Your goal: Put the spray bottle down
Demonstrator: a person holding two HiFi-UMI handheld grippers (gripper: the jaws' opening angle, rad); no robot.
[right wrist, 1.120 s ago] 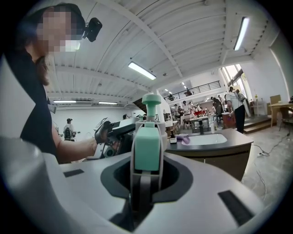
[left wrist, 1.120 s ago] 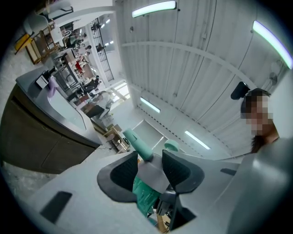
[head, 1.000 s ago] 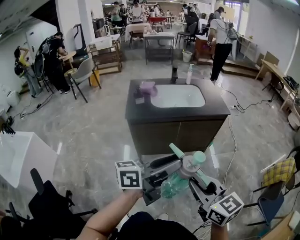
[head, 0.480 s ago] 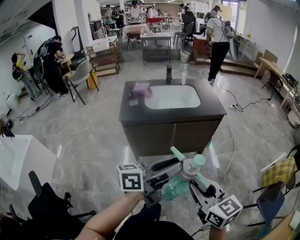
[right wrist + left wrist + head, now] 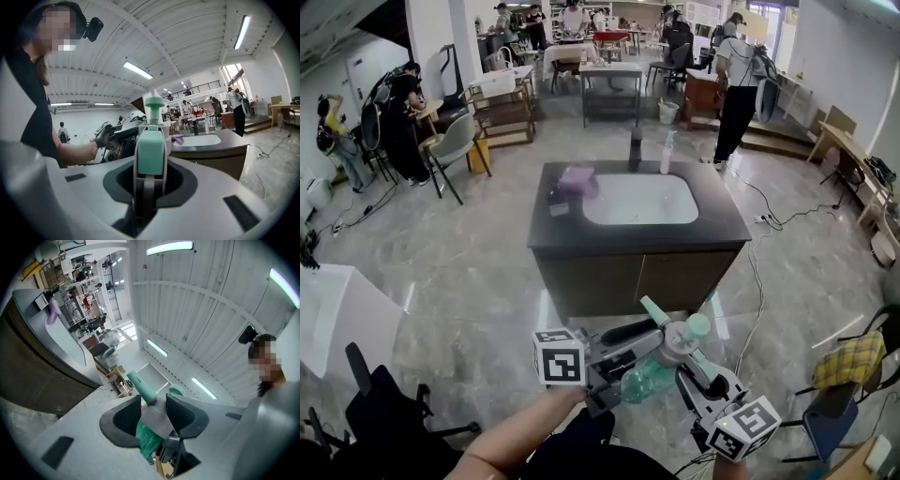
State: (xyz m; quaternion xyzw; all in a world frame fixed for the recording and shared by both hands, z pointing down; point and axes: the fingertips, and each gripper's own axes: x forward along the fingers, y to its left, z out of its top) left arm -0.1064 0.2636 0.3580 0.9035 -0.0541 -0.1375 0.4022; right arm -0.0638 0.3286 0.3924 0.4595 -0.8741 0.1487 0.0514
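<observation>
In the head view, low in the middle, a spray bottle [image 5: 645, 379] with a clear green body and a white and teal head hangs in the air. My left gripper [image 5: 639, 343] comes in from the left and is shut on the white head, below the teal nozzle [image 5: 140, 386]. My right gripper [image 5: 690, 364] reaches in from the lower right and is shut on the bottle's teal trigger side [image 5: 150, 144]. In the left gripper view the bottle's head [image 5: 153, 414] fills the gap between the two black pads. The dark sink counter [image 5: 717, 228] stands ahead of the bottle.
On the counter are a white basin [image 5: 639, 199], a purple cloth [image 5: 575, 178], a dark bottle [image 5: 635, 148] and a pale soap bottle [image 5: 666, 150]. A cable [image 5: 761, 291] runs over the floor to the right. A chair with yellow plaid cloth [image 5: 851, 358] stands at the right. People stand farther back.
The sink counter has come nearer and lies lower in the head view. Both grippers have kept their hold and gone forward with the bottle.
</observation>
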